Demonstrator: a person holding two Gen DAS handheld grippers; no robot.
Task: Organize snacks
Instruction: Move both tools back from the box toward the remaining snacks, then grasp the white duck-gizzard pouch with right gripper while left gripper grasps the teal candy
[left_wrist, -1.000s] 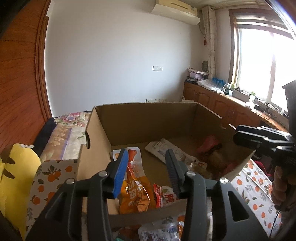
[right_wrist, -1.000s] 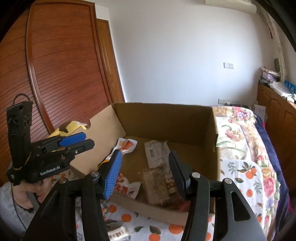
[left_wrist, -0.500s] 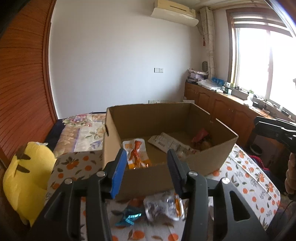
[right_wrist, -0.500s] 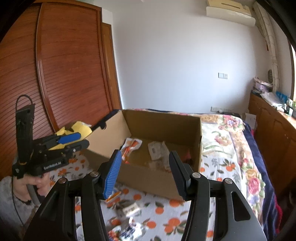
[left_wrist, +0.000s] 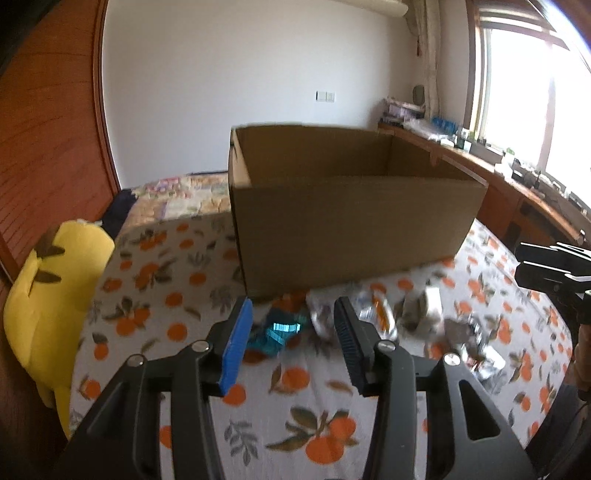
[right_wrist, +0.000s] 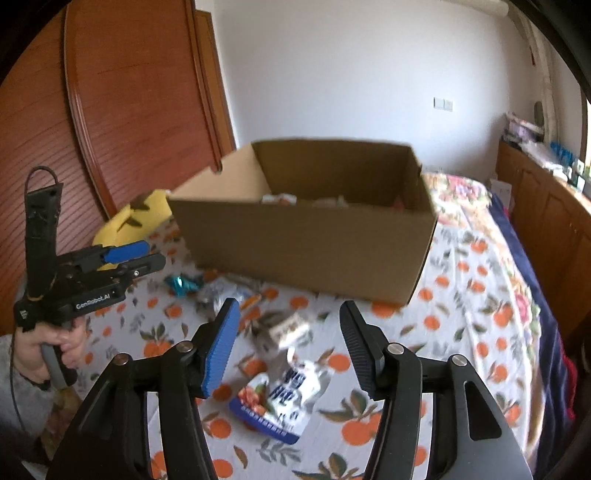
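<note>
The left gripper (left_wrist: 293, 325) has its jaws apart and holds nothing; it hangs low over the bedspread (left_wrist: 155, 295), and between its fingers I see a teal packet (left_wrist: 280, 332) lying just in front of the box (left_wrist: 351, 229). The right gripper (right_wrist: 288, 332) is also spread wide and empty, and it looks down on a white pouch (right_wrist: 284, 395) with a blue lower edge, with a small pale packet (right_wrist: 288, 326) a little farther, toward the box. More wrappers lie near the box foot, between the two grippers; they are blurred, so I cannot tell what kind each one is. In the right view some packets (right_wrist: 295, 199) show just over the rim of the box, so part of the snacks is already inside. At the left edge of the bed there is a yellow plush (left_wrist: 48, 291), apart from the work. I judge that the step in hand is choosing and reaching for the next loose snack, so the task is only partly done. The next move probably calls for lowering one gripper over a packet, the white pouch for the right or the teal packet for the left, so that the thin edge sits between the pads. Such flat bags on soft cloth may slide or crumple, so the closing should be gentle but firm.
</note>
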